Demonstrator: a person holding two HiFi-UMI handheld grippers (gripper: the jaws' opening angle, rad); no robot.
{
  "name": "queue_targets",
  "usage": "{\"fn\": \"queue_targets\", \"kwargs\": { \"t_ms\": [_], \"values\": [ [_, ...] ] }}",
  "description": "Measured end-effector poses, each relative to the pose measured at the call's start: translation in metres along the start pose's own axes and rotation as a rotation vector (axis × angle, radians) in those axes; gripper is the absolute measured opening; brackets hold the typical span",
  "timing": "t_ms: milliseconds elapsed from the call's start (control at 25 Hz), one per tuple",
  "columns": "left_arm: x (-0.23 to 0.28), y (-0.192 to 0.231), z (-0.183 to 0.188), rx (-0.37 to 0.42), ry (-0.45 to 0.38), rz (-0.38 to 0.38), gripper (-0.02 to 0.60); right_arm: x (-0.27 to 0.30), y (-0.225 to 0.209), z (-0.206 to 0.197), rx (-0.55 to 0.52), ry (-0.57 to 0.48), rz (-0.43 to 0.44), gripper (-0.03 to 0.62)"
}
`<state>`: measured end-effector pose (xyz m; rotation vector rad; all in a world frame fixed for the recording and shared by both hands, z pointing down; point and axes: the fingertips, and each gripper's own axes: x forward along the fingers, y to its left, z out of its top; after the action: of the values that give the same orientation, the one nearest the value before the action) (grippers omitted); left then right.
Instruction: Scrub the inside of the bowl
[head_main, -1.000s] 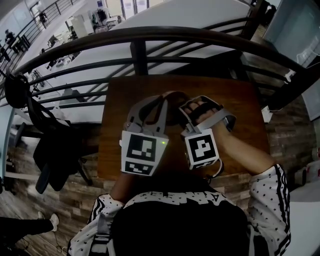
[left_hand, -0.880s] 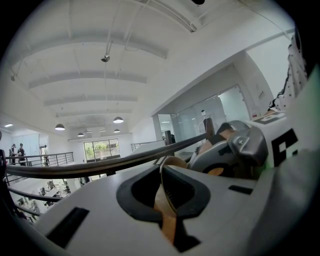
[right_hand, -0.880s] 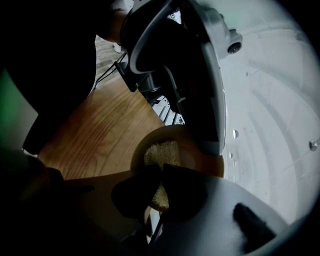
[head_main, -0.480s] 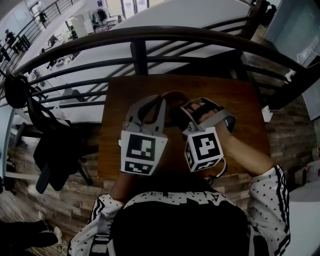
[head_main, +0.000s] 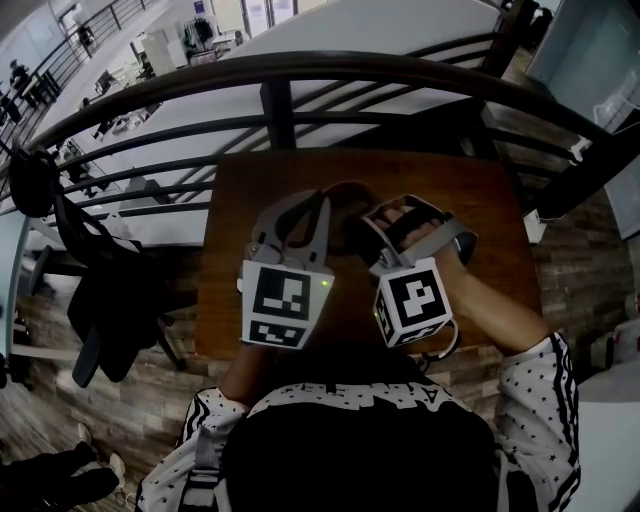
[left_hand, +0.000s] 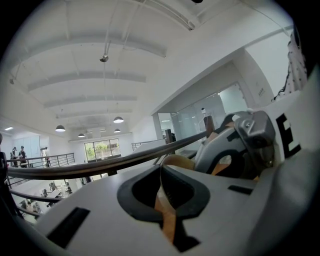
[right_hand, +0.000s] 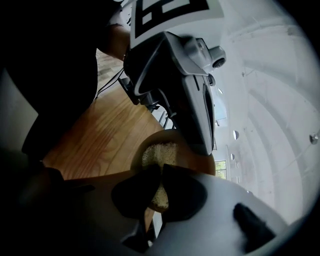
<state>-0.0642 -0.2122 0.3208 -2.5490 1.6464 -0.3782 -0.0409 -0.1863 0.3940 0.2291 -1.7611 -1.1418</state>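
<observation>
Now I see the round, thin-walled tan bowl (head_main: 344, 187) between my two grippers over the brown wooden table (head_main: 480, 200), its mouth facing my right gripper (right_hand: 160, 172). Left gripper (left_hand: 165, 192) jaws pinch its smooth rim edge-on. Right jaws clamp a coarse, porous beige sponge (right_hand: 159, 154) inside the bowl.

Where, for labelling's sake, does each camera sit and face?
Head view: on the person's head, steeply down at the table; sleeves, left gripper, right gripper show.
Left gripper view: on that gripper, along jaws clamped on the bowl rim.
Right gripper view: on that gripper, down along jaws pinching the sponge.
Both gripper views share the bowl.
</observation>
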Motion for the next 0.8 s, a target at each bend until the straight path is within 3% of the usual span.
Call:
{"fn": "queue_targets", "kwargs": {
  "t_ms": [560,800],
  "values": [
    [0.001,0.011,-0.007,0.000,0.026,0.032,0.020,-0.018,-0.006,0.000,-0.124,-0.008,-0.100,0.040],
    [-0.001,0.024,-0.011,-0.034,0.032,0.048,0.021,-0.035,-0.018,0.001,-0.058,-0.097,-0.206,0.040]
  ]
}}
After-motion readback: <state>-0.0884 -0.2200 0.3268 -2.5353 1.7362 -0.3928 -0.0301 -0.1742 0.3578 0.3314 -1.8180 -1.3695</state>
